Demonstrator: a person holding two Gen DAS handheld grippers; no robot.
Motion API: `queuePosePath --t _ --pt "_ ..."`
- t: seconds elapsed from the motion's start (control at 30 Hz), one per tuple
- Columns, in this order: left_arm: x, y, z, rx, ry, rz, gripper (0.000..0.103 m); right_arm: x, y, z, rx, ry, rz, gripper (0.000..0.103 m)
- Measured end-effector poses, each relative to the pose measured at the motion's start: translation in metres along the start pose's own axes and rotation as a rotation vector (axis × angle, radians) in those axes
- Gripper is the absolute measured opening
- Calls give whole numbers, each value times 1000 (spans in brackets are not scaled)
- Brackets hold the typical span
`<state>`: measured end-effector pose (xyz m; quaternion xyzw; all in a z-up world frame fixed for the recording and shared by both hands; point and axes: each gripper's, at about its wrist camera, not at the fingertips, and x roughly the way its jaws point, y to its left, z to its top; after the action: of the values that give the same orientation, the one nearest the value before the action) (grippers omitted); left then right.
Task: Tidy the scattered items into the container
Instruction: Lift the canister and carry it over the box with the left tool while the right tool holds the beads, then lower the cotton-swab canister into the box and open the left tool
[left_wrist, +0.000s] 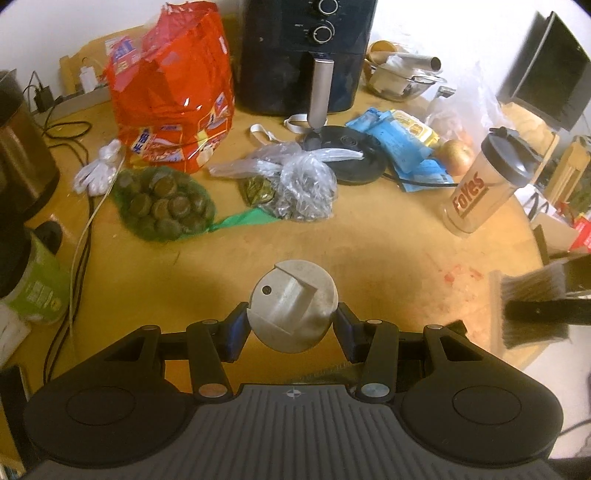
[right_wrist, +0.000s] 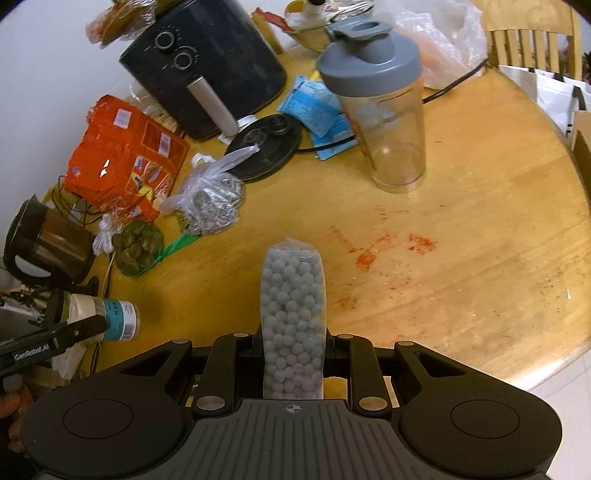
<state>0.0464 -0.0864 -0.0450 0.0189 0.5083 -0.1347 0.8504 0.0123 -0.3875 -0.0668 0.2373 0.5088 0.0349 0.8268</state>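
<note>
**Both grippers loaded, container not yet identified**

The left gripper is clamping a small jar by its sides, beige cap facing the camera, its axis running toward twelve o'clock. The right gripper is squeezing a narrow bag of white pellets, long axis also toward twelve o'clock, its free end sticking out over the table. That soft bag is likely sagging or sliding through the pads. The round jar could be twisting loose. The shaker bottle, at one o'clock, could be getting knocked over.
</note>
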Motion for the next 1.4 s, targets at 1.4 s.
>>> queuePosePath --t 1.4 --pt "-14 -9 -97 -1 182 -82 48 9 36 -29 -60 51 8 25"
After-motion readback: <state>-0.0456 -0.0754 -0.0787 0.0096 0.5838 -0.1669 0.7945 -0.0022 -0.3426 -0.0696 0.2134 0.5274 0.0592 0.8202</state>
